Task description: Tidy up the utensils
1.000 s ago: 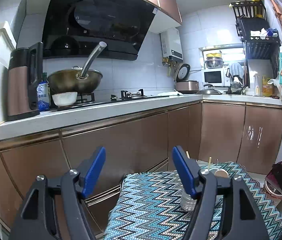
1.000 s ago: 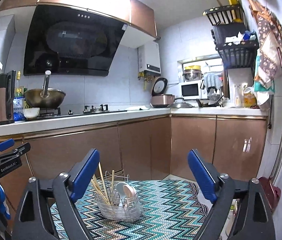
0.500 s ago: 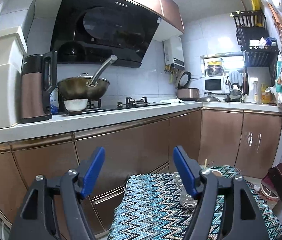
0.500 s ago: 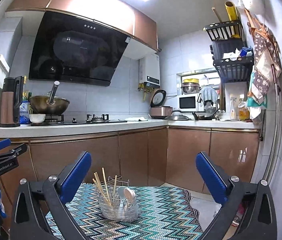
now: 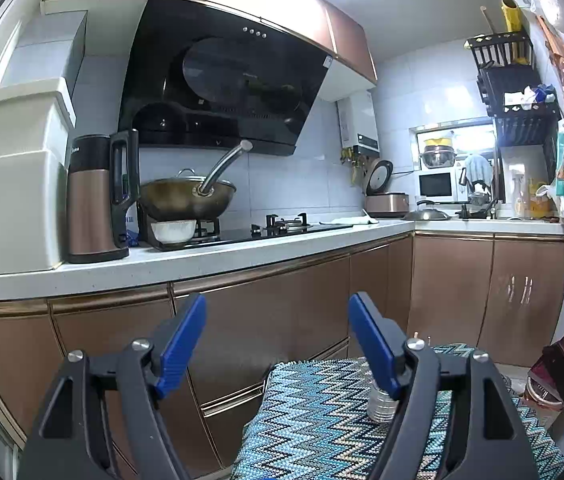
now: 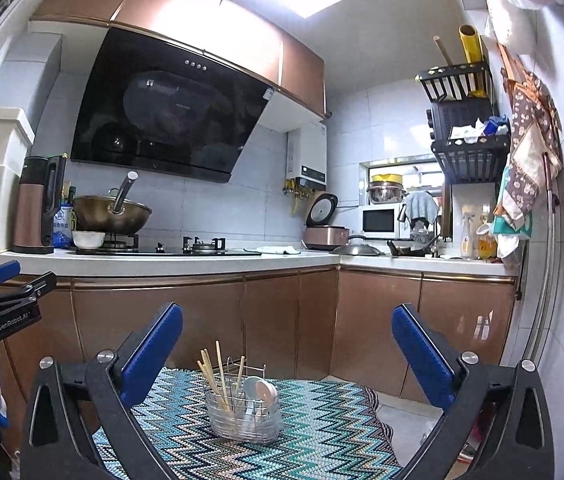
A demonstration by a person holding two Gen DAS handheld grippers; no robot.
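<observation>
A wire utensil basket (image 6: 244,416) stands on a table with a zigzag cloth (image 6: 313,436). It holds several wooden chopsticks (image 6: 218,376) on its left side and spoons (image 6: 262,394) on its right. My right gripper (image 6: 286,344) is open and empty, raised above and behind the basket. My left gripper (image 5: 278,336) is open and empty, above the cloth's left edge (image 5: 282,420); it also shows at the left of the right wrist view (image 6: 6,280). The basket's end (image 5: 381,402) peeks out behind the left gripper's right finger.
A kitchen counter (image 5: 202,260) with brown cabinets runs behind the table, bearing a wok (image 5: 188,198), a kettle (image 5: 96,204) and a white bowl (image 5: 173,230). A black wall rack (image 6: 467,128) hangs at the right. A dustpan (image 5: 559,368) leans by the floor.
Both grippers have risen and tilted upward, so the table and basket sit lower in both views. Both stay open and empty.
</observation>
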